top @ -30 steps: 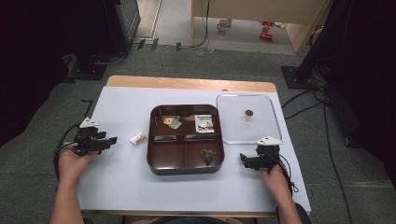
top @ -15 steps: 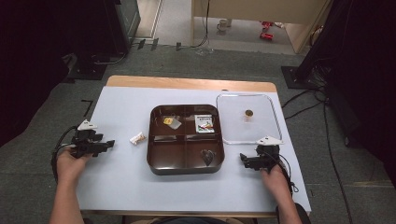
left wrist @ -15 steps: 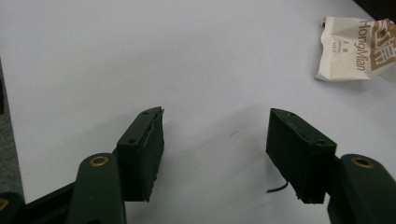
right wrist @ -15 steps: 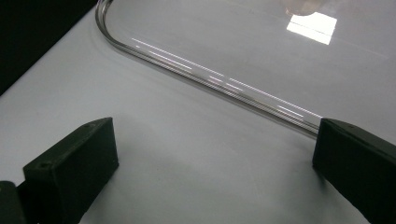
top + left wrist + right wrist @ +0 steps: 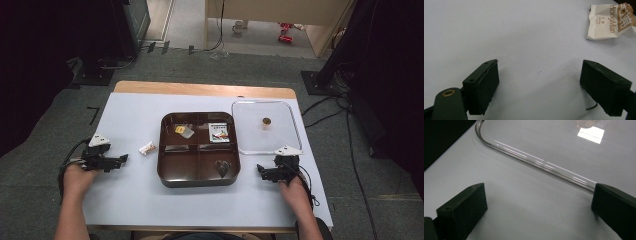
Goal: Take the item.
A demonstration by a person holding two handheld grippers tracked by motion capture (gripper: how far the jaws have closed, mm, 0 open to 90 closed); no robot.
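the small sachet (image 5: 610, 21) lay ahead and right of the left gripper (image 5: 549, 85), whose jaws stood wide and empty, nearer than the right gripper (image 5: 270, 172), likewise wide.

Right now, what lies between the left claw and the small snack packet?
Nothing: in the left gripper view, bare white table cover separates the open left claw from the snack packet.
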